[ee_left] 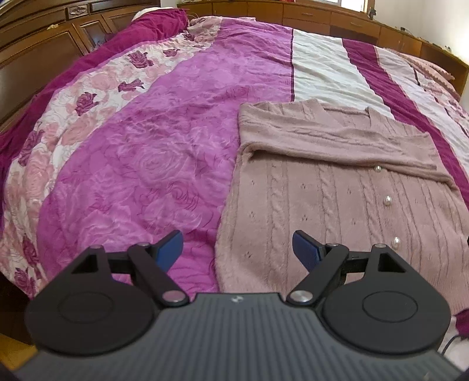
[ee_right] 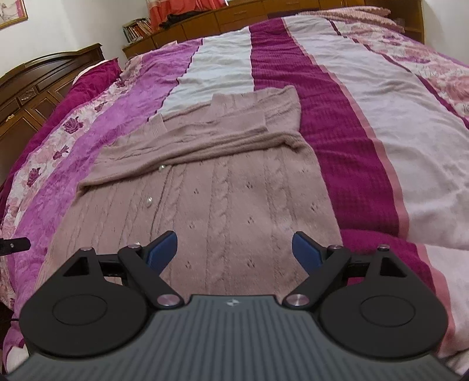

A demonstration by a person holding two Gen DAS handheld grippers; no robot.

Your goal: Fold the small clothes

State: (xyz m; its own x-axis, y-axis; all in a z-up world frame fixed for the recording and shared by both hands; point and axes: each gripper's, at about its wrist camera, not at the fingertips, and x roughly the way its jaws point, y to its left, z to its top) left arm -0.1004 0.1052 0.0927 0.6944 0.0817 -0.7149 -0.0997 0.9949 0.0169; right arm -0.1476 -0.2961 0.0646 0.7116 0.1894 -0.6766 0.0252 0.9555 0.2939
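Observation:
A dusty-pink cable-knit cardigan (ee_left: 337,199) with pearl buttons (ee_left: 387,200) lies flat on the bed, both sleeves folded across its chest. In the right wrist view the same cardigan (ee_right: 222,187) fills the middle. My left gripper (ee_left: 237,243) hovers open over the cardigan's near left edge, its left finger above the bedspread and its right finger above the knit, nothing between them. My right gripper (ee_right: 234,246) hovers open over the lower right part of the cardigan, also holding nothing. A dark tip of the left gripper (ee_right: 14,244) shows at the left edge of the right wrist view.
The bedspread (ee_left: 140,152) is magenta, pink rose-print and white in stripes. A dark wooden headboard (ee_left: 35,52) runs along the left, with a magenta pillow (ee_left: 152,26) by it. Wooden cabinets (ee_right: 205,20) and some books (ee_right: 137,27) stand beyond the far side.

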